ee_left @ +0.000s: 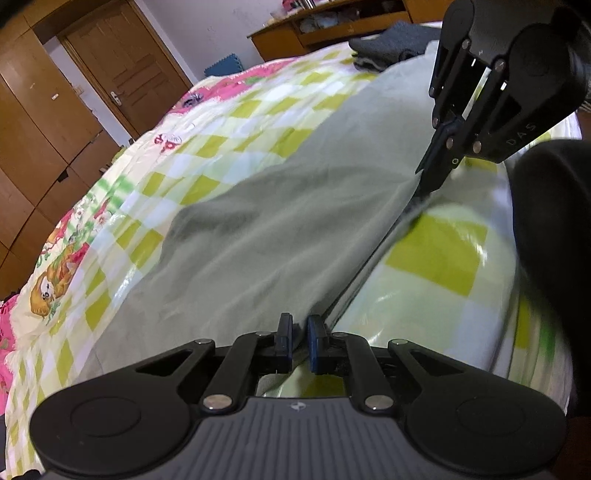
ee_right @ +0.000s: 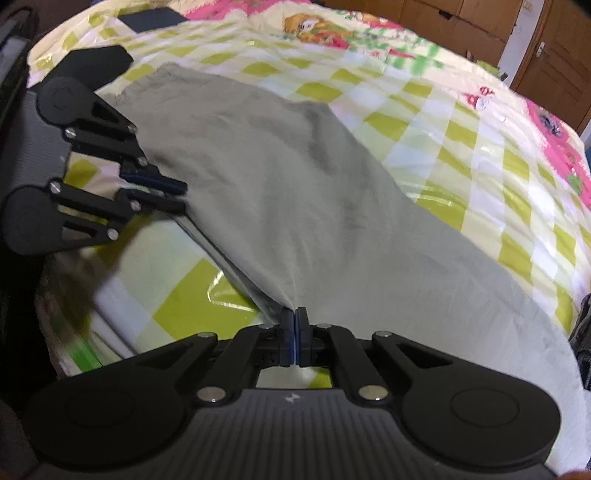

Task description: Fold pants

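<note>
Pale grey-green pants lie spread on a checked bedsheet. At the bottom of the left wrist view, my left gripper is shut on the near edge of the pants, with cloth bunched between its blue pads. Farther along that same edge, my right gripper pinches the cloth. The edge runs taut and slightly lifted between the two. In the right wrist view, the right gripper has its pads pressed together on the pants. The left gripper holds the edge at the left.
Folded dark clothes are stacked at the far end of the bed. A wooden shelf, a door and wardrobes stand beyond. A person's dark sleeve is close on the right. A dark flat object lies on the sheet.
</note>
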Tool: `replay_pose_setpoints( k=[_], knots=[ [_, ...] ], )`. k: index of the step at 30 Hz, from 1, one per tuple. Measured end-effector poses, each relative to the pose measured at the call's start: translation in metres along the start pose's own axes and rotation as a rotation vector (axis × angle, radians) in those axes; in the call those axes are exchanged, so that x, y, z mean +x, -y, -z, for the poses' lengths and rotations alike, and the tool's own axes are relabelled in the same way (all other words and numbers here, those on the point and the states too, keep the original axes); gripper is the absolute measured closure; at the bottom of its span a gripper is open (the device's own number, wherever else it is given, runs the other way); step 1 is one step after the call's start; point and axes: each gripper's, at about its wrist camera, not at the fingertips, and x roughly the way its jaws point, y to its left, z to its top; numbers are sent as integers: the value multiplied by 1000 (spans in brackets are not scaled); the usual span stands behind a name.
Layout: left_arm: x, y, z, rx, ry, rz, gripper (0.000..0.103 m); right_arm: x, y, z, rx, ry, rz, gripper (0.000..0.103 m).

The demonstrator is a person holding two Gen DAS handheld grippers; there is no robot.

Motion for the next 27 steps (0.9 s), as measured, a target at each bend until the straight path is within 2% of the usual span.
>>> replay_pose_setpoints(
  k=[2, 5, 10, 13, 16, 20, 23, 27],
  knots=[
    [-4, -1, 3, 5, -7, 6, 77, 3, -4, 1, -25, -28, -15, 94],
    [-13, -7, 6, -6, -9, 16, 77, -8, -10, -2, -51, -14, -42, 92],
    [-33, -24, 3, -76, 53, -13, 76, -30, -7, -22, -14, 76, -84, 88],
    [-34, -39, -1, -147, 92, -33, 76, -25, 6, -47, 38, 125, -127, 76],
    [-16, -49, 4, -193, 62, -66, 76, -5, 22, -78, 67, 176, -143, 74],
    [6, -46, 31, -211, -46, -32, 76, 38, 58, -122, 190, 212, -186, 72],
    [0, -40, 39, -187, -44, -42, 76, 72, 84, -145, 248, 227, -234, 63],
    [-1, -56, 34, -279, -36, -22, 75, 110, 102, -165, 280, 180, -305, 61]
  ],
)
